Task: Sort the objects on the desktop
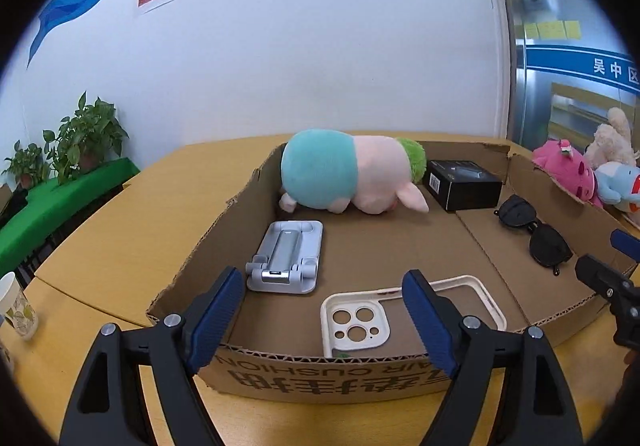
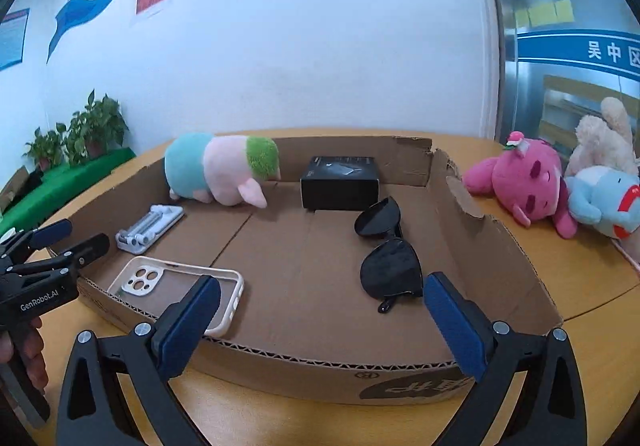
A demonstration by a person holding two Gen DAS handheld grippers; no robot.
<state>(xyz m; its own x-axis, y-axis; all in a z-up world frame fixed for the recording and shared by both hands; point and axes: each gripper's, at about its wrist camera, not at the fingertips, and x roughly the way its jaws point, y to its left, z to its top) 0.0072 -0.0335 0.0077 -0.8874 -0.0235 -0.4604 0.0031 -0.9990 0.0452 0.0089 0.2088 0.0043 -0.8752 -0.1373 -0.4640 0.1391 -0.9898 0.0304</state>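
Note:
A shallow cardboard box [image 1: 192,258] [image 2: 500,246] lies on the wooden table. In it are a pink and teal plush toy [image 1: 344,170] [image 2: 220,170], a grey phone stand [image 1: 286,262] [image 2: 150,228], a black box [image 1: 462,184] [image 2: 340,182], black sunglasses [image 1: 534,230] [image 2: 386,250] and a cream phone case [image 1: 356,320] [image 2: 140,280]. My left gripper [image 1: 326,322] [image 2: 60,238] is open and empty over the box's near wall, above the phone case. My right gripper [image 2: 322,326] [image 1: 612,258] is open and empty at the near wall, just in front of the sunglasses.
A pink plush [image 2: 524,186] [image 1: 568,170], a blue plush [image 2: 604,202] and a beige plush [image 2: 600,138] lie on the table right of the box. A paper cup [image 1: 18,310] stands at the far left. Potted plants [image 1: 80,138] stand on a green shelf.

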